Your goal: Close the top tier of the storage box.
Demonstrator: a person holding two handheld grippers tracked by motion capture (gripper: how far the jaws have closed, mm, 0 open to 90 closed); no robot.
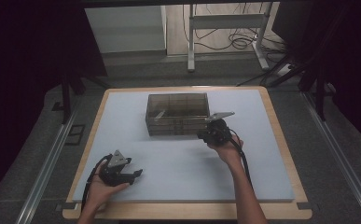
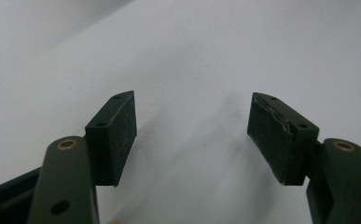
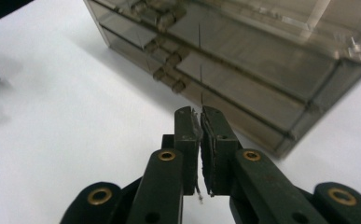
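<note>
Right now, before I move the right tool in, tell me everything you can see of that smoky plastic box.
The box is smoky, see-through brown plastic, long and low, lying flat on the white table toward its far side. Thin walls split it into compartments, stacked in layers. Small hinge-like clasps run along the side facing the right tool, whose jaws are nearly closed just short of it, apparently not touching. I cannot tell what is inside.

Two black jaws of the left gripper point(image 2: 192, 135) are seen rising from the bottom. They are held wide apart, and nothing is held between them. The right pad point(image 2: 274, 137) is worn at its top edge. A white table top point(image 2: 192, 56) is seen beneath.
</note>
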